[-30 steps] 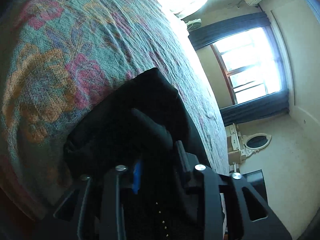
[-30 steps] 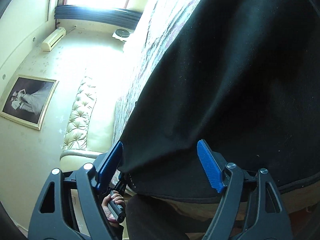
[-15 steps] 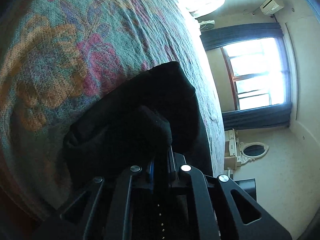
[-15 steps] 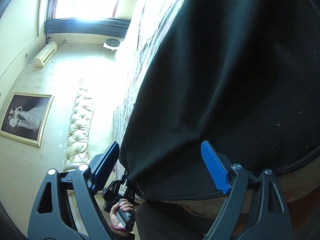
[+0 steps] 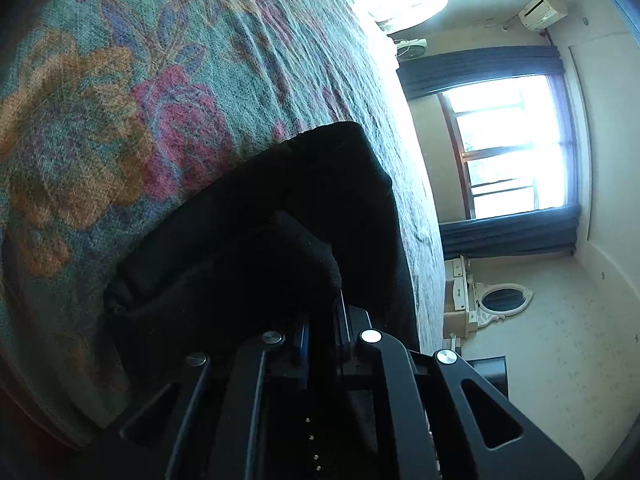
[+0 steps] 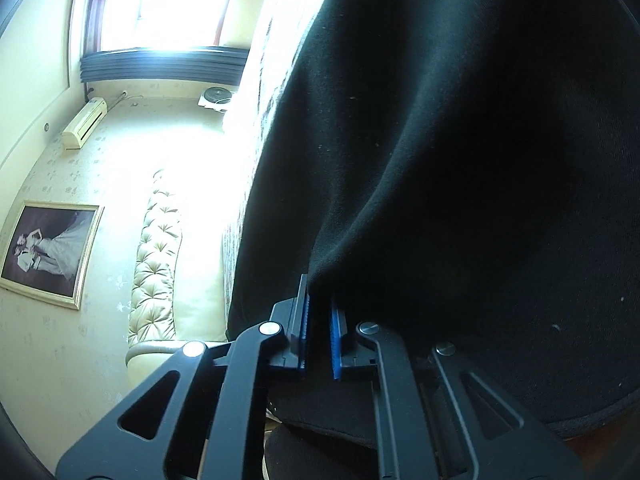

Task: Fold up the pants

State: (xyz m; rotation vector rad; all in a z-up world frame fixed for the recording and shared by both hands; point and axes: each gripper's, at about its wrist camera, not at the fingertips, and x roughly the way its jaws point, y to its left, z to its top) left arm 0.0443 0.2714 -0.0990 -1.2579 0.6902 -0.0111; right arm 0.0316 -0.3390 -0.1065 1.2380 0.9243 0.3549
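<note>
Where the blue pads meet, the right gripper (image 6: 319, 330) pinches an edge of the black pants (image 6: 460, 152); a second ago it stood wide open. The left gripper (image 5: 322, 330) looks clamped on a bunched fold of the pants (image 5: 304, 216), though shadow blurs it. They lie on the flowered bedspread (image 5: 140, 80). Step: both corners gripped. Next probably calls for lifting together, evenly, and carrying the edge over.

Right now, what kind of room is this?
Most likely a bedroom: black pants lie on a bed with a floral bedspread, a tufted headboard stands behind, and a curtained window lights it.
</note>
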